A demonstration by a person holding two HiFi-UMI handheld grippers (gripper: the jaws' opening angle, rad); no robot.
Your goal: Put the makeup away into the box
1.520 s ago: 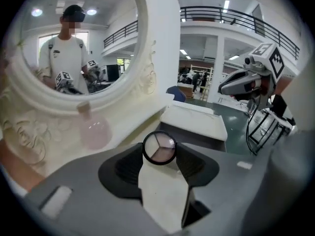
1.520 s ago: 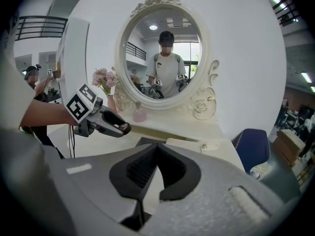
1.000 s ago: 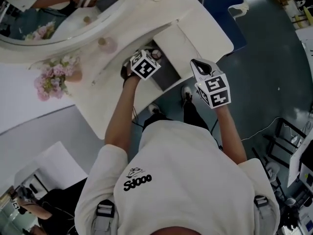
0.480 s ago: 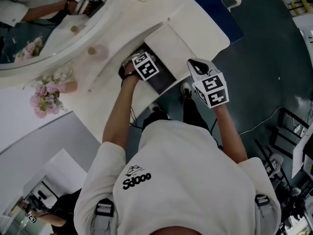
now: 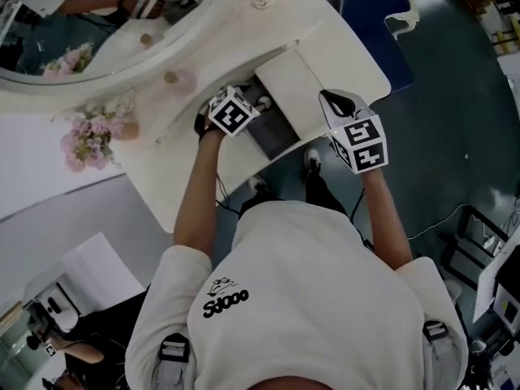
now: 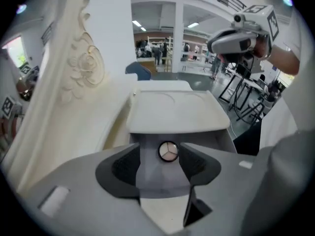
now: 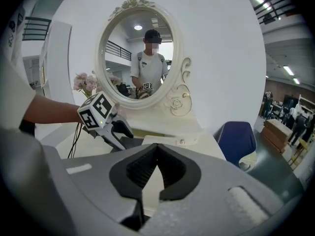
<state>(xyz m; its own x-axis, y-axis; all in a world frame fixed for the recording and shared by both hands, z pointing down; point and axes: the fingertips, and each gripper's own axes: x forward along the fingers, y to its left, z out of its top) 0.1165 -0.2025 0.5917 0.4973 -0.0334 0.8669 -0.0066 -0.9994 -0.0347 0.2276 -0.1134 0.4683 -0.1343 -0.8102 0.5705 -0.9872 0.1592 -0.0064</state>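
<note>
A small round compact (image 6: 168, 151) with a three-part face lies on the grey floor of the open drawer (image 6: 160, 178) in the white dressing table (image 5: 341, 55). My left gripper (image 6: 161, 165) hovers over that drawer. Its jaws are opening, and the compact shows in the gap between them, touched by neither pad. The head view shows the left gripper (image 5: 242, 108) above the drawer (image 5: 276, 132). My right gripper (image 5: 333, 104) hangs to the right of the drawer, off the table's front edge. In its own view the right gripper (image 7: 156, 154) is shut on nothing.
An oval mirror (image 7: 138, 53) stands at the back of the table and reflects the person. A pink flower bunch (image 5: 88, 132) and a pink jar (image 5: 180, 80) stand left of the drawer. A blue chair (image 7: 236, 141) is on the right.
The left gripper dipped toward the drawer and then drew back a little over it. The right gripper drifted slightly and stayed shut.
</note>
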